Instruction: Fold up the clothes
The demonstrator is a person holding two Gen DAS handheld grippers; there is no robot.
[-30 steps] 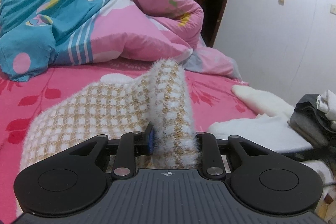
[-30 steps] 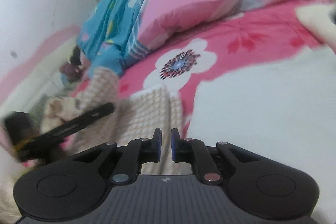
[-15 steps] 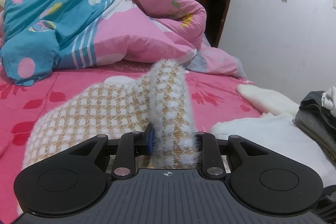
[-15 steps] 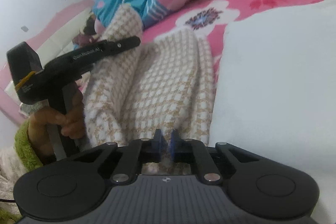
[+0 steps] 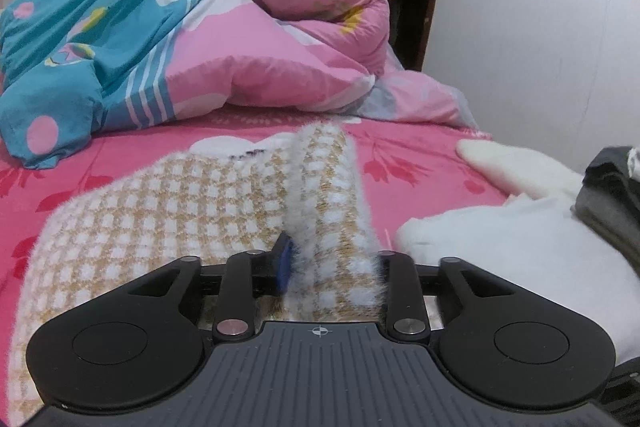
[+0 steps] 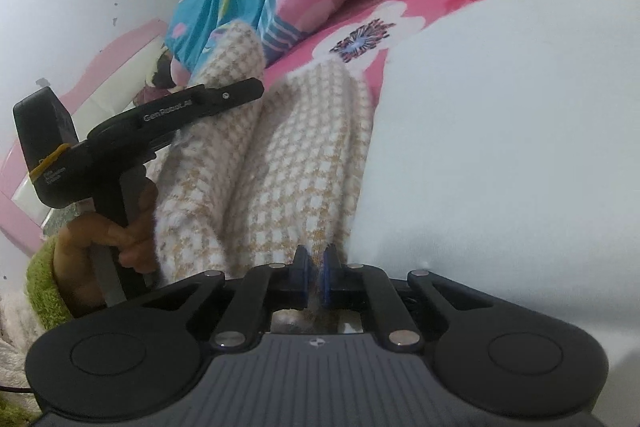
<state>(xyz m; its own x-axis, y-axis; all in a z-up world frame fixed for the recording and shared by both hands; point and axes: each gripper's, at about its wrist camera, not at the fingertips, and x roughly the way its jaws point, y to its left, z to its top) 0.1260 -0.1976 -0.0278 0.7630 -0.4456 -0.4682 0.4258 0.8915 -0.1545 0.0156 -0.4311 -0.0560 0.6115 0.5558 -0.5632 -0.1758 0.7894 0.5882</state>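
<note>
**Two grippers on one sweater, the left letting go**

Two changes mark this moment. The left gripper [image 5: 332, 263], which a second ago clamped a raised fold of the sweater [image 5: 160, 211], is now opening its jaws; the fold still stands between them, brushing both sides, but the left blue pad [image 5: 285, 261] shows clear of the knit. The right gripper [image 6: 315, 269] has come down from above the bed [image 5: 60, 167] to the sweater's near edge, and its jaws now sit almost together, pinching a thin bit of the knit.

That reads as one fold being laid down and released while the right side takes hold for the next; the fold looks partway done, not finished.

The sweater is a fuzzy knit in a tan-and-white check. It lies on the pink flowered bed, just beside a white garment [image 6: 500, 147], with its body flat and one long ridge humped up the middle. In the right view a hand [image 6: 104, 239] holds the left gripper's handle beside the raised part.
</note>
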